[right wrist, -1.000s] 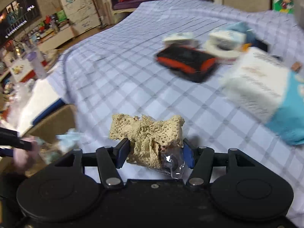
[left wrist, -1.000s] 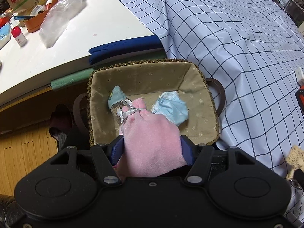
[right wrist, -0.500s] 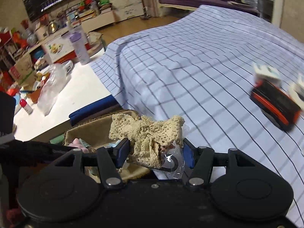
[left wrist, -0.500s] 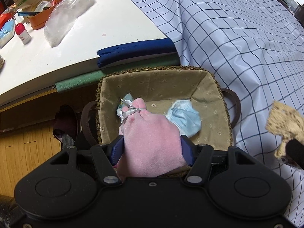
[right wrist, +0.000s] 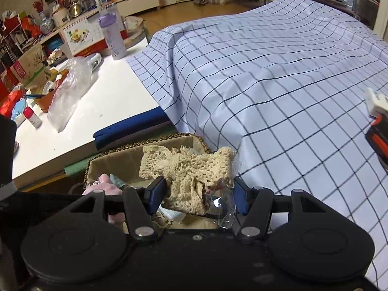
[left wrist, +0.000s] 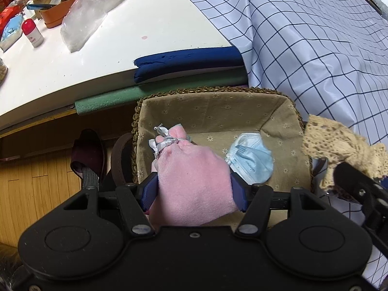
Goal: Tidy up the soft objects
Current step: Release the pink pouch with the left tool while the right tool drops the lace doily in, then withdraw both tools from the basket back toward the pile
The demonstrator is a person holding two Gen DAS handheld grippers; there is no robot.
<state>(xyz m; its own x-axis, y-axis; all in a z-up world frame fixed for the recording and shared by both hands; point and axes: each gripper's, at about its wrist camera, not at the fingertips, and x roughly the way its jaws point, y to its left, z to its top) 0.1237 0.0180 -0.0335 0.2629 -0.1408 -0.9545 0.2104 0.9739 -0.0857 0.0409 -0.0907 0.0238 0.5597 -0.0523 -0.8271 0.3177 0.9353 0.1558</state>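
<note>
My left gripper [left wrist: 194, 191] is shut on a pink plush pouch [left wrist: 191, 177] tied with a silver ribbon, held over the woven basket [left wrist: 213, 92] with a tan lining. A light blue face mask [left wrist: 252, 160] lies on the basket floor to the pouch's right. My right gripper [right wrist: 197, 197] is shut on a cream crochet piece [right wrist: 186, 169] with clear plastic wrap, at the basket's right rim. In the left wrist view the crochet piece [left wrist: 339, 145] and the right gripper's black body show at the right edge. The pink pouch [right wrist: 104, 186] and basket [right wrist: 150, 143] show low in the right wrist view.
The basket stands below the edge of a white table [left wrist: 109, 41] padded with blue foam [left wrist: 189, 63] and green foam [left wrist: 157, 92]. A checked cloth [right wrist: 278, 84] covers the surface on the right. A clear plastic bag [left wrist: 89, 12], small bottle [left wrist: 32, 32] and an orange-black device [right wrist: 378, 138] lie about.
My right gripper has swung left across the checked cloth with the crochet piece and now sits at the basket's right rim. The left gripper with the pouch has shifted slightly over the basket.
</note>
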